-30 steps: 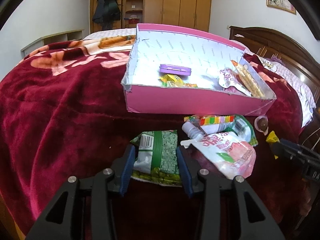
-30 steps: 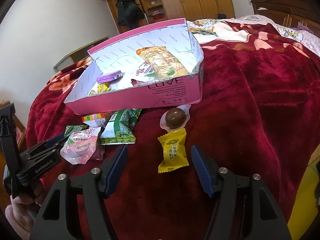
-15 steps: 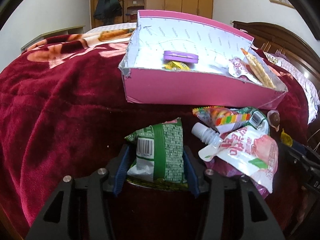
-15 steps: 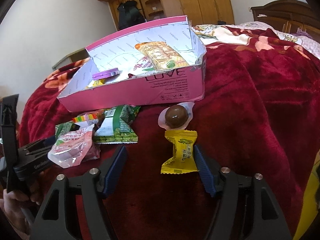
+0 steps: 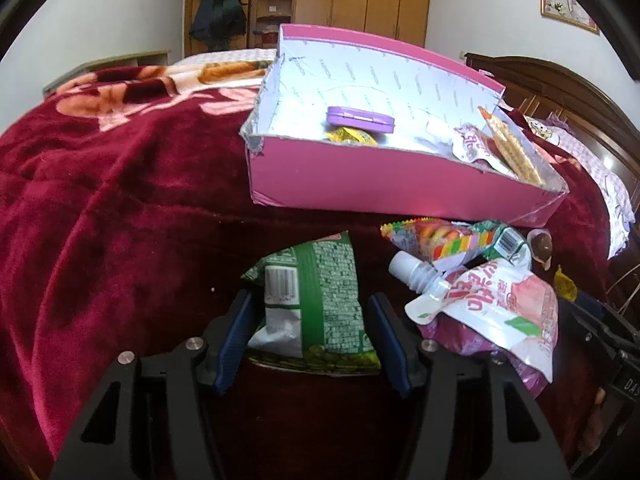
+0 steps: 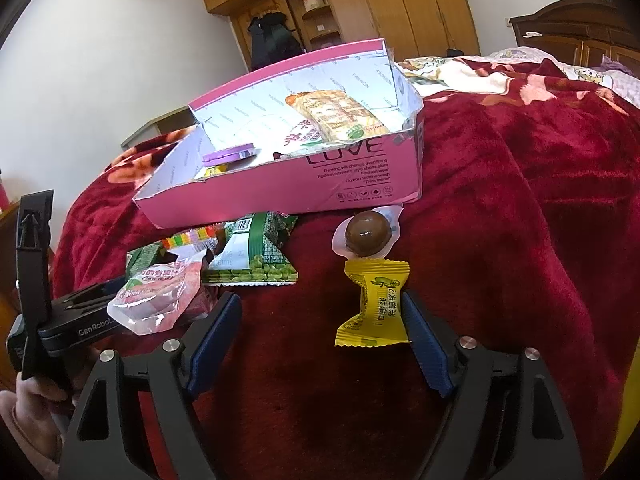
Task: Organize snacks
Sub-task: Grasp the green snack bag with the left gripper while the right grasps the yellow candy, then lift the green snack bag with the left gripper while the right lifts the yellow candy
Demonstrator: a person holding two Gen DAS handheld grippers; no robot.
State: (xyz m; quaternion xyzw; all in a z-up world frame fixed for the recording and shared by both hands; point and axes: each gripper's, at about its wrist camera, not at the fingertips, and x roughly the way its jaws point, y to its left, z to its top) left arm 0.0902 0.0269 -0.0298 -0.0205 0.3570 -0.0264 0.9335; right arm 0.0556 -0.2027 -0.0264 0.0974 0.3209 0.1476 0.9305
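Note:
A pink box [image 5: 400, 184] sits on the red blanket and holds a purple tin [image 5: 360, 119], a wafer pack [image 5: 512, 148] and other snacks. My left gripper [image 5: 310, 316] is shut on a green pea packet [image 5: 316, 300], lifted off the blanket. Beside it lie a peach drink pouch [image 5: 500, 304] and a rainbow candy pack [image 5: 436, 236]. My right gripper [image 6: 320, 320] is open, its right finger touching a yellow wrapped candy [image 6: 376, 308]. A chocolate ball [image 6: 367, 232] lies just beyond. The box also shows in the right wrist view [image 6: 320, 188].
A second green pea packet [image 6: 256, 256] lies in front of the box. The left gripper body [image 6: 60, 320] shows at the left of the right wrist view. A wooden headboard [image 5: 560, 92] and wardrobes [image 6: 360, 8] stand beyond the bed.
My left gripper closed on the green pea packet and lifted its front end. My right gripper moved forward and down, so the yellow candy now sits by its right finger.

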